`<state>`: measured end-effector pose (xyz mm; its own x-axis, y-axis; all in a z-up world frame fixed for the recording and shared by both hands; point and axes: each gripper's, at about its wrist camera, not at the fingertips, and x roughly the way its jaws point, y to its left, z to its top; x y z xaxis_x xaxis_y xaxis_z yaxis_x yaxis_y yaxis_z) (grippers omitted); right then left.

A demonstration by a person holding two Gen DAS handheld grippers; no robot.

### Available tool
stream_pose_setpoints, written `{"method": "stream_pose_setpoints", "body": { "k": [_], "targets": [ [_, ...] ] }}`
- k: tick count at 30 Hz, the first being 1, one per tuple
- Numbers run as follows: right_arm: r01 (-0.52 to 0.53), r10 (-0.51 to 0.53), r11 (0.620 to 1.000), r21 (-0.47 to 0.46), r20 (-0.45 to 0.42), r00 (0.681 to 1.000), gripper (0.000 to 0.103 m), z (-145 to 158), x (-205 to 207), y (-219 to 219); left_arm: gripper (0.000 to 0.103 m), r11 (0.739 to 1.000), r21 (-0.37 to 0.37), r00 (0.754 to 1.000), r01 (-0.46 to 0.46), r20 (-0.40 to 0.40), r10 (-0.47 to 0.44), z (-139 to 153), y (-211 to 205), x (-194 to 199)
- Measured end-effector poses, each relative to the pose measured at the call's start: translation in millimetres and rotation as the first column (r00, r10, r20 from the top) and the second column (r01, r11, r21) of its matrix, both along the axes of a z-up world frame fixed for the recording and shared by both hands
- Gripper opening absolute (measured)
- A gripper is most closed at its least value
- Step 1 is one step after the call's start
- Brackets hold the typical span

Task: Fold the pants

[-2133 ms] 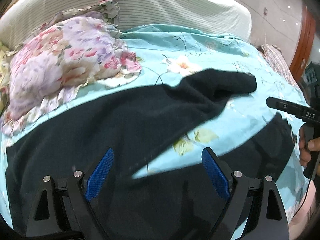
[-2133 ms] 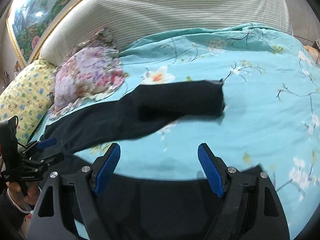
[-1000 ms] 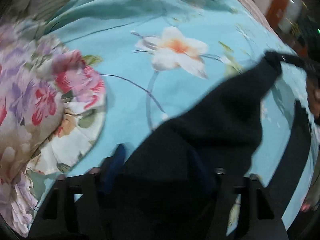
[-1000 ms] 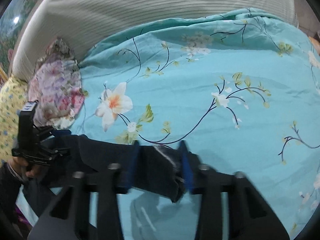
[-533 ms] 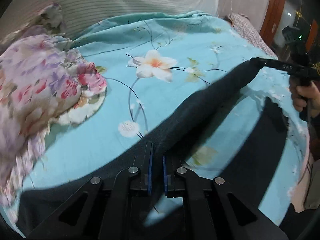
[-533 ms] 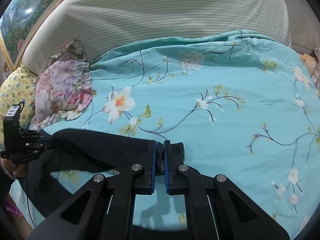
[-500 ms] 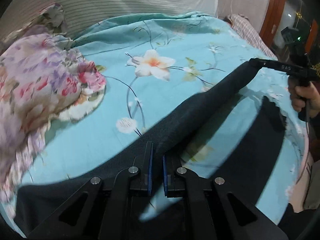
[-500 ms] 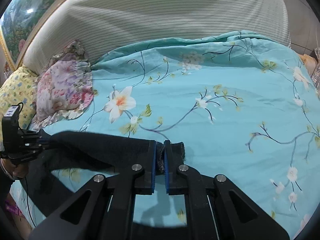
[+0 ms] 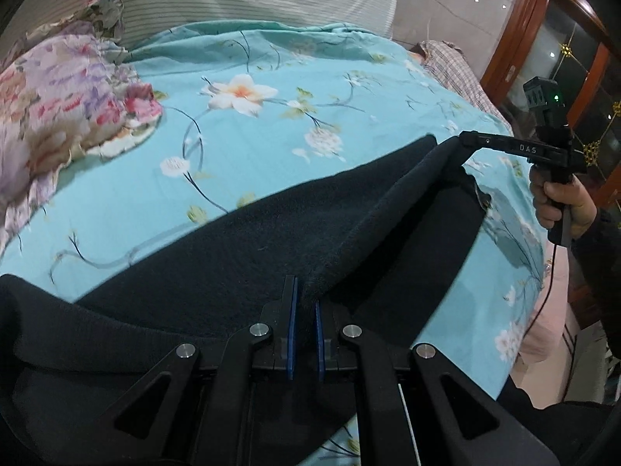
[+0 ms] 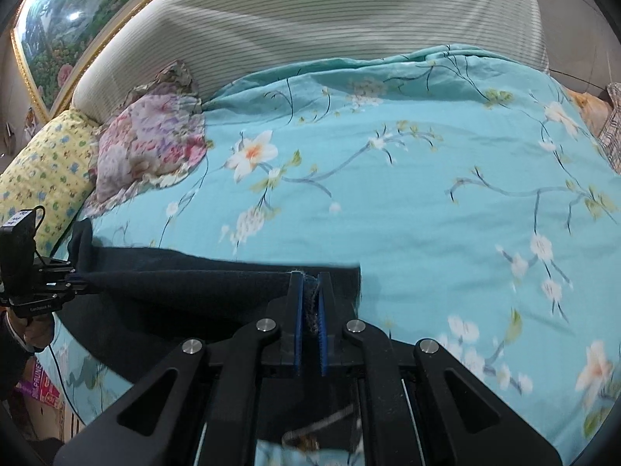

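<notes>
The left gripper, low in the middle of its own view, is clenched on a fold of the one pair of dark pants, its two blue pads pinching the cloth between them. From there the fabric runs taut toward the right of the frame, where the right gripper clamps the other end, held by a hand at the right edge. In the right wrist view the right gripper likewise grips a frayed edge of the pants at lower centre, and the left gripper shows at the left edge. The pants lie across the lower part of a bed under one turquoise floral bedspread. Two pillows sit at upper left: one pink floral pillow and one yellow pillow. A striped headboard cover spans the top.
</notes>
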<state>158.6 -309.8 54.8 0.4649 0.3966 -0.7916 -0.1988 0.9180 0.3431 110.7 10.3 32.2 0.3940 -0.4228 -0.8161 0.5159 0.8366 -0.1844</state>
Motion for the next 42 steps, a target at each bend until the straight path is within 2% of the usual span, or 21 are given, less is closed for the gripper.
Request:
{"method": "stream_pose_setpoints", "body": {
  "k": [11,19,22,24,27,30,32,35,37,39,42],
  "targets": [
    [-0.016,0.014,0.999,-0.046,-0.048,0.999,0.007,-12,-40,-7,0.006,0.999,-0.016,0.999,0.040,-0.031,-0.040,-16,-9,-38],
    [-0.022,0.014,0.994,-0.108,-0.079,0.997,0.007,-21,-51,-4,0.007,0.999,-0.023,0.997,0.029,-0.070,-0.031,-36,-12,-45],
    [-0.033,0.021,0.989,-0.145,-0.082,0.996,0.007,-24,-55,1,0.009,0.999,-0.031,0.997,0.030,-0.074,-0.032,-40,-12,-51],
    [-0.027,0.015,0.989,-0.144,-0.087,0.996,0.007,-25,-56,-1,0.017,0.998,-0.041,0.995,0.041,-0.089,-0.044,-43,-12,-54],
    [-0.007,-0.006,0.993,-0.120,-0.107,0.994,0.007,-27,-57,-7,0.017,0.998,-0.036,0.994,0.052,-0.093,-0.056,-49,-14,-62],
    [-0.013,-0.002,0.988,-0.154,-0.096,0.995,0.007,-23,-61,0,0.024,0.997,-0.041,0.995,0.059,-0.084,-0.062,-51,-13,-67],
    [-0.010,-0.008,0.987,-0.161,-0.109,0.994,0.009,-22,-62,2,0.025,0.997,-0.058,0.995,0.048,-0.090,-0.053,-51,-9,-68],
    [0.028,-0.044,0.988,-0.150,-0.103,0.994,0.023,-15,-66,1,0.029,0.996,-0.085,0.994,0.027,-0.100,-0.035,-47,-2,-70],
    [0.063,-0.074,0.990,-0.129,-0.085,0.994,0.040,-4,-71,-1,0.033,0.995,-0.098,0.995,0.013,-0.099,-0.023,-43,3,-73],
    [0.087,-0.092,0.991,-0.104,-0.042,0.995,0.046,9,-77,0,0.037,0.994,-0.112,0.995,-0.009,-0.097,-0.002,-39,12,-77],
    [0.086,-0.086,0.996,-0.034,-0.005,0.996,0.048,21,-81,13,0.045,0.991,-0.121,0.995,-0.060,-0.086,0.050,-34,30,-84]
  ]
}}
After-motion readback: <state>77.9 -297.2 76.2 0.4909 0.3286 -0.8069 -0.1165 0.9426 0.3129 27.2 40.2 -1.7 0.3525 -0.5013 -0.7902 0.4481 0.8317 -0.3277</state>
